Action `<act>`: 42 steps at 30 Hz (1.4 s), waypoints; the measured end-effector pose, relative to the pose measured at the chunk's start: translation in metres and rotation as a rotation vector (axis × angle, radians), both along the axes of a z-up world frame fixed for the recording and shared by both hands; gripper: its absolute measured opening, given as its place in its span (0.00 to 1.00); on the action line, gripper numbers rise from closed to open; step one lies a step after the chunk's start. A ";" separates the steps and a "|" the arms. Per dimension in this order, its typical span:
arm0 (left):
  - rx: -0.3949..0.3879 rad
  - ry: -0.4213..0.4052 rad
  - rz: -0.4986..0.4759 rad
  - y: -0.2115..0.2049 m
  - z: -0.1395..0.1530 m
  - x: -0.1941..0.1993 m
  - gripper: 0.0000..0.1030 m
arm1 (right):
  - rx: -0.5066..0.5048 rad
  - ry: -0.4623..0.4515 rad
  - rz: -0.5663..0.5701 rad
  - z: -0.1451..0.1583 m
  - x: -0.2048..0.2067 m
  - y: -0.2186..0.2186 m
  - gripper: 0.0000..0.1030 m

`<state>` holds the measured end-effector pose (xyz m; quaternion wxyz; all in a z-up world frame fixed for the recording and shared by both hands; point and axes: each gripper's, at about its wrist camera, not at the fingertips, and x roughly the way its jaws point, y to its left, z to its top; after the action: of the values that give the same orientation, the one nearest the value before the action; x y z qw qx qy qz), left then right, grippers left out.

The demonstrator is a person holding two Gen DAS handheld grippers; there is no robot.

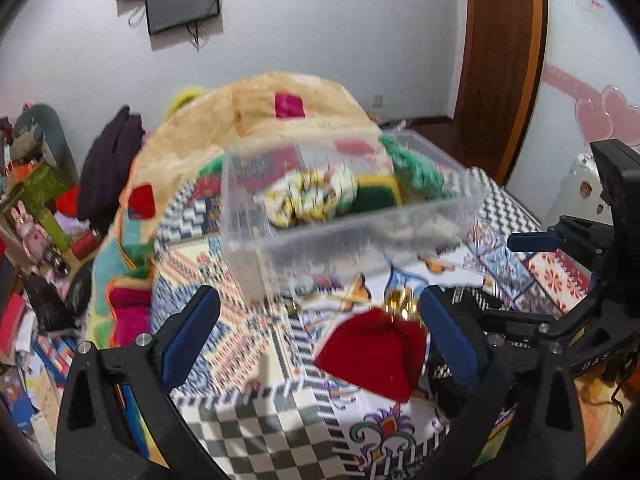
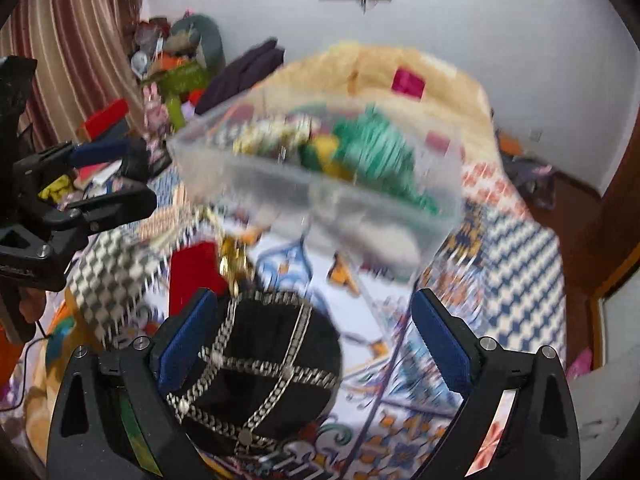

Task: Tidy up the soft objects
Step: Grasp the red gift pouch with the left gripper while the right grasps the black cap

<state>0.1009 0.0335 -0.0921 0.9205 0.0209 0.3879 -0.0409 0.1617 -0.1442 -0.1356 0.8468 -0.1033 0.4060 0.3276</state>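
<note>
A patterned bedspread (image 1: pixel 248 420) carries a clear bin (image 1: pixel 344 216) already holding knitted pieces — the collecting place, likely. Left gripper (image 1: pixel 320 344), jaws apart and empty, flanks the red pouch (image 1: pixel 372 360); right gripper (image 2: pixel 312 344), also spread, brackets the black chained cap (image 2: pixel 264 376) — both near the bin.

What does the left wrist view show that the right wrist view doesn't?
Only the left wrist view shows the wooden door and pink heart stickers. Only the right wrist view shows the striped curtain and the chain pattern on the black hat. Both show the clear bin of knitted things, the red pouch and the patterned bedspread.
</note>
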 end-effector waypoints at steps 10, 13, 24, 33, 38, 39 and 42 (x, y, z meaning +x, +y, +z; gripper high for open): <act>-0.041 0.146 -0.019 -0.008 -0.047 0.010 0.98 | -0.059 0.078 0.062 -0.025 -0.001 0.010 0.81; -0.038 0.160 -0.026 -0.012 -0.053 0.016 0.98 | -0.059 0.120 0.074 -0.033 0.003 0.011 0.61; -0.021 0.176 -0.072 -0.027 -0.063 0.029 0.70 | -0.023 0.092 0.056 -0.028 -0.002 -0.002 0.19; -0.054 0.160 -0.092 -0.022 -0.055 0.031 0.12 | 0.010 0.008 0.018 -0.005 0.000 -0.011 0.18; -0.064 0.108 -0.065 -0.010 -0.037 0.025 0.10 | 0.053 -0.042 -0.009 0.014 0.000 -0.016 0.18; -0.062 0.096 -0.061 -0.009 -0.033 0.023 0.10 | 0.060 -0.051 -0.013 0.018 0.001 -0.017 0.18; -0.056 0.047 -0.055 -0.003 -0.015 0.018 0.10 | 0.088 -0.088 -0.027 0.033 0.004 -0.018 0.18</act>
<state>0.1192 0.0303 -0.1069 0.9098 0.0048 0.4076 -0.0777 0.1656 -0.1624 -0.1030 0.8719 -0.0748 0.3549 0.3290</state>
